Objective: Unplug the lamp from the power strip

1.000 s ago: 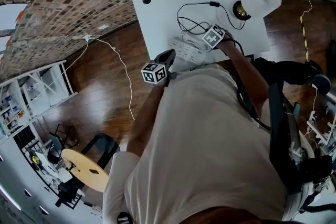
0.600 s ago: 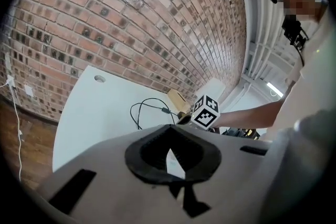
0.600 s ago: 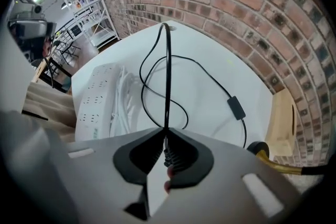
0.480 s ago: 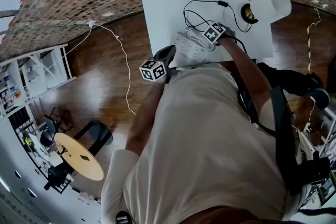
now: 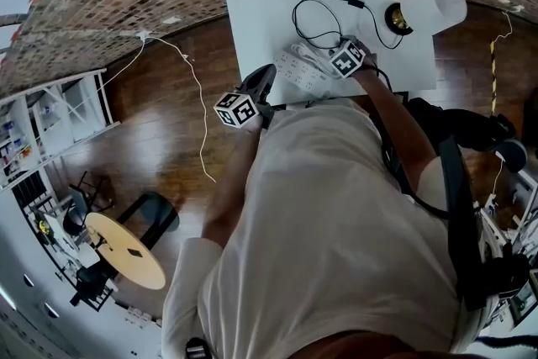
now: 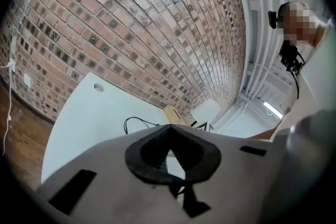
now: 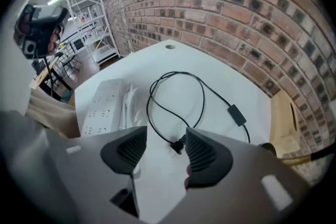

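The lamp, with a white shade and a wooden base, stands at the table's far right. Its black cord loops across the white table, and the black plug lies loose on the tabletop, apart from the white power strip. My right gripper points down over the plug. Its jaws have just been opening and stand open, with the plug between them but untouched. My left gripper hovers at the table's near edge, shut on nothing.
An inline switch sits on the cord toward the lamp. A coiled white cable lies beside the power strip. A brick wall rises behind the table. A thin white cable runs over the wooden floor on the left.
In the head view my left gripper has drifted a little left and away from the table's edge. My right gripper has shifted slightly nearer the power strip.
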`<state>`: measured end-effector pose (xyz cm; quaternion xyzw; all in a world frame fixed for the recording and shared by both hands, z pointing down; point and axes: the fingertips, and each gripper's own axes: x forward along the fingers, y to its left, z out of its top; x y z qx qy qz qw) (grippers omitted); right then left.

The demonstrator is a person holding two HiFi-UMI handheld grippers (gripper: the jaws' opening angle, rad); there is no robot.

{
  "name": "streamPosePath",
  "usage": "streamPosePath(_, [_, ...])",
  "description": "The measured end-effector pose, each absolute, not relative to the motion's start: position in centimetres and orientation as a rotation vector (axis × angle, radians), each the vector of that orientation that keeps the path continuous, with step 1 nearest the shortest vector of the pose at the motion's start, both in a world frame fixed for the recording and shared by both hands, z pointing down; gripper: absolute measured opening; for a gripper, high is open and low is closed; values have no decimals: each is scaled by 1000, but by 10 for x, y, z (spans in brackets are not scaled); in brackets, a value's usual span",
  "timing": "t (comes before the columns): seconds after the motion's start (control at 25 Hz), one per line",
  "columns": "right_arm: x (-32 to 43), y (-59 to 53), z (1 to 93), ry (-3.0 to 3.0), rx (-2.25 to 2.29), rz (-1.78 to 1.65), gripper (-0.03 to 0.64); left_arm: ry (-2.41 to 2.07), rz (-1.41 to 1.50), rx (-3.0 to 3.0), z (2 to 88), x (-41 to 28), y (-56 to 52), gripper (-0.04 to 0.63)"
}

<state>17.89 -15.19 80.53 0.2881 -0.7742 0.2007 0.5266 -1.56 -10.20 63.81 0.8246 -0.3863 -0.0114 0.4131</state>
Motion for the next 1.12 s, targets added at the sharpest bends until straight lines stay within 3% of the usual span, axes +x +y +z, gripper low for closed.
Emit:
streamPosePath(0.6, [116, -63, 782, -1965, 578, 633, 169, -864, 105, 2151, 641, -17, -100, 3])
streamPosePath(1.12, [40, -109, 731, -2019, 1116, 707, 137, -773, 143, 2152, 638, -123, -79, 3])
